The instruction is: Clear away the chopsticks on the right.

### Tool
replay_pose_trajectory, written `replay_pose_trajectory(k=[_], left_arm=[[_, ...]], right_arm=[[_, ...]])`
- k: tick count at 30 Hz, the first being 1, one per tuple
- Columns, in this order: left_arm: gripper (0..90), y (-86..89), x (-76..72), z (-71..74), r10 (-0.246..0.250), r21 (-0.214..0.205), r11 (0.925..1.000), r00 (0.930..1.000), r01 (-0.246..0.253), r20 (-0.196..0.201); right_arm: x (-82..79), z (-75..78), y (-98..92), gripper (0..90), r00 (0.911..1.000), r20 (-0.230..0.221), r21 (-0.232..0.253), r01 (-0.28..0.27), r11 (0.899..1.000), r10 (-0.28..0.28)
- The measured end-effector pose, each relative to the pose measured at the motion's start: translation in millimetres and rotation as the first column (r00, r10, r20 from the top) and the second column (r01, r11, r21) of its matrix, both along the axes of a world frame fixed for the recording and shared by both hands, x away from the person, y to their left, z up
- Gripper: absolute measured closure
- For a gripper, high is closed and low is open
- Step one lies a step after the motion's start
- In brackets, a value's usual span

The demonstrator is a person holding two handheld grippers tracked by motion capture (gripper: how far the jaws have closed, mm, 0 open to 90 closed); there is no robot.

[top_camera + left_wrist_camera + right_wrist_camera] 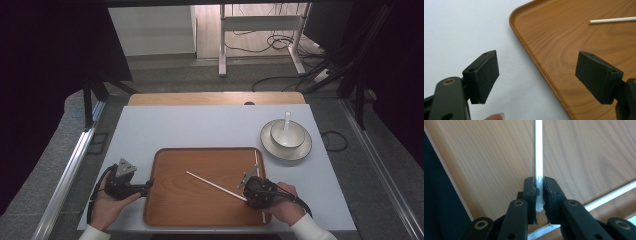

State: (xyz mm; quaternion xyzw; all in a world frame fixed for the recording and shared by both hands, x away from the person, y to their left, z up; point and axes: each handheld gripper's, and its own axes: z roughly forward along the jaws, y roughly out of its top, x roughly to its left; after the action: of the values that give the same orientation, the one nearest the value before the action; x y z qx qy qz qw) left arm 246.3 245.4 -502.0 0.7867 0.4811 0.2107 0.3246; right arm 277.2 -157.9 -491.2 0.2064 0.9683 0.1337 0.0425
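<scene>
A pale desk (200, 127) carries a wooden tray (175, 200) where two white chopsticks lie, with a bowl on a plate (286, 145) beyond its far right corner. My left hand-held gripper (536, 75) rests spread and empty over the tray's left rim. My right hand-held gripper (540, 195) pinches the near end of one chopstick (538, 150), the other chopstick (614, 193) crossing beneath; I judge the pick-up underway, needing a steady lift.
</scene>
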Motion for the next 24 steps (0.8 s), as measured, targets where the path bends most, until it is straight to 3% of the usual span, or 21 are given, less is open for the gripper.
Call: replay_pose_trajectory(k=[3,7,12,15,20,24], left_arm=[[18.8,0.5,-0.2,0.2,0.002,-0.002,1.0000,1.0000,-0.002,0.001],[18.8,0.2,0.0,-0.1,0.000,-0.001,1.0000,1.0000,0.000,-0.001],[18.8,0.5,1.0,-0.7,0.003,0.001,1.0000,1.0000,-0.003,-0.003],[18.8,1.0,0.9,0.0,0.005,0.000,1.0000,1.0000,-0.005,0.000],[18.8,0.3,0.4,1.3,0.004,-0.002,1.0000,1.0000,-0.004,0.004],[18.8,0.8,0.2,1.2,0.003,-0.001,1.0000,1.0000,-0.003,0.004]], right_arm=[[0.1,0.3,-0.3,71.4,0.9999,-0.005,0.013,-0.012,1.000,0.012],[0.6,5.9,-2.1,58.6,0.9995,0.025,0.054,-0.022,0.998,0.021],[-1.4,28.6,-4.7,47.5,0.9886,0.150,0.176,-0.014,0.984,-0.013],[-1.8,36.8,0.6,43.6,0.9837,0.178,0.230,-0.016,0.973,-0.026],[5.2,38.6,26.9,47.7,0.9895,0.144,0.250,-0.044,0.967,0.008],[17.8,35.1,50.2,63.3,0.9941,0.106,0.262,-0.053,0.964,0.026]])
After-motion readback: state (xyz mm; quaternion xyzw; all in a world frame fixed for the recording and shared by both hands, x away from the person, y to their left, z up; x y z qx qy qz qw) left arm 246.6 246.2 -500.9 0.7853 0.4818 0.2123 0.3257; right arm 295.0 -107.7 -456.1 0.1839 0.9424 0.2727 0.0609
